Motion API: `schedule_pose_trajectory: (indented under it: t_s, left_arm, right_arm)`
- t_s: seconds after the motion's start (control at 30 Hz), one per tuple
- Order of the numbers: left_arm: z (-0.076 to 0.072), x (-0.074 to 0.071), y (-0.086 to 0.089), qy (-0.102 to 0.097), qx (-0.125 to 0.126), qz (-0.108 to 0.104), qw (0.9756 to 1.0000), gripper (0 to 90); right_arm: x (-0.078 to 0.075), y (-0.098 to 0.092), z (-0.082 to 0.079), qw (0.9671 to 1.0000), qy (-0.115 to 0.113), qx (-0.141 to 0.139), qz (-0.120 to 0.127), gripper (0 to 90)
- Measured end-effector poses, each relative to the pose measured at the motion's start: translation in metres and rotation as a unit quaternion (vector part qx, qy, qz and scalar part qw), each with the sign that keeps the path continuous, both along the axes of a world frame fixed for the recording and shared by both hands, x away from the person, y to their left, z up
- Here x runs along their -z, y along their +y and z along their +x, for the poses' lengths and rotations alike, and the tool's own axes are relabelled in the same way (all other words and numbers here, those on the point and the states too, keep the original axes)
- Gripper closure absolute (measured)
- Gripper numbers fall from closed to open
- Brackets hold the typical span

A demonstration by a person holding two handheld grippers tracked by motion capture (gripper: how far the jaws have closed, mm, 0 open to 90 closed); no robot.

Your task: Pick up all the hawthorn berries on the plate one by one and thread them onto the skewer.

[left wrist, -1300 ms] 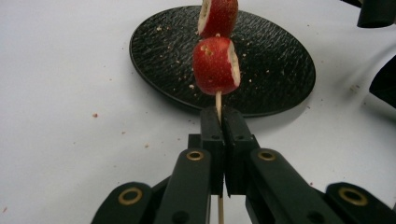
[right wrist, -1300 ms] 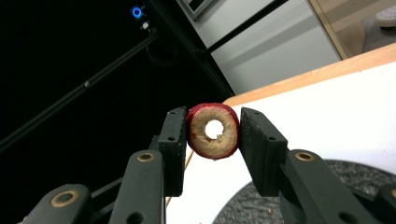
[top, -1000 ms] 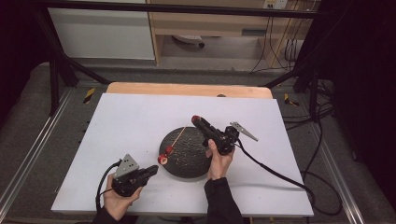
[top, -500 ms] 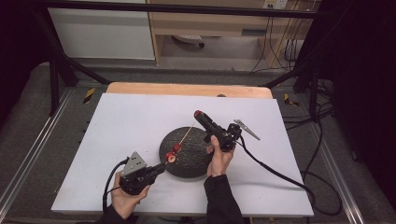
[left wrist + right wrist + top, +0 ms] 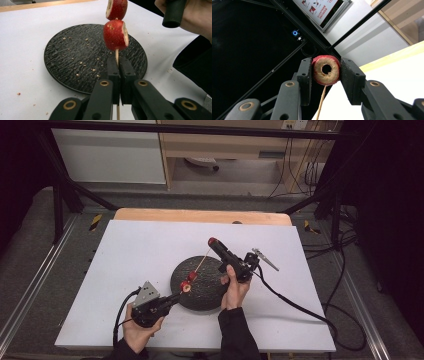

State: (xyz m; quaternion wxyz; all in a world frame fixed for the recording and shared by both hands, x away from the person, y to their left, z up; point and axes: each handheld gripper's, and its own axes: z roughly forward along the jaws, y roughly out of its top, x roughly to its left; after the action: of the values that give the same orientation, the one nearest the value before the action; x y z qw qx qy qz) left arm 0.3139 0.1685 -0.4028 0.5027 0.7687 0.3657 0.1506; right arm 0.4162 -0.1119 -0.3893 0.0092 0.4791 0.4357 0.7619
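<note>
The left gripper pinched the wooden skewer holding 2 red fruit rings. The right gripper squeezed a third ring at 12 o'clock over the black plate; next, it probably needed threading onto the tip.

So the table has a white top, with a strip of bare wood showing along the far edge. Sitting flat on it, roughly in the middle and a bit toward the near side, is a round black plate with a rough, pebbly texture. There are pale crumbs scattered on the plate, and a few tiny reddish specks on the white surface just beside its rim.
</note>
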Motion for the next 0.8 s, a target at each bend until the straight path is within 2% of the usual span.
schedule_pose_trajectory:
  t_s: [0.43,0.8]
  left_arm:
    - [0.002,-0.003,-0.010,-0.007,-0.011,-0.022,0.9997,87.9]
    - [0.010,-0.007,-0.017,-0.007,-0.016,-0.029,0.9994,87.9]
  right_arm:
    - [0.005,0.004,-0.002,0.9998,0.007,-0.012,0.017,63.3]
    - [0.007,0.005,-0.004,0.9997,0.010,-0.017,0.012,63.4]
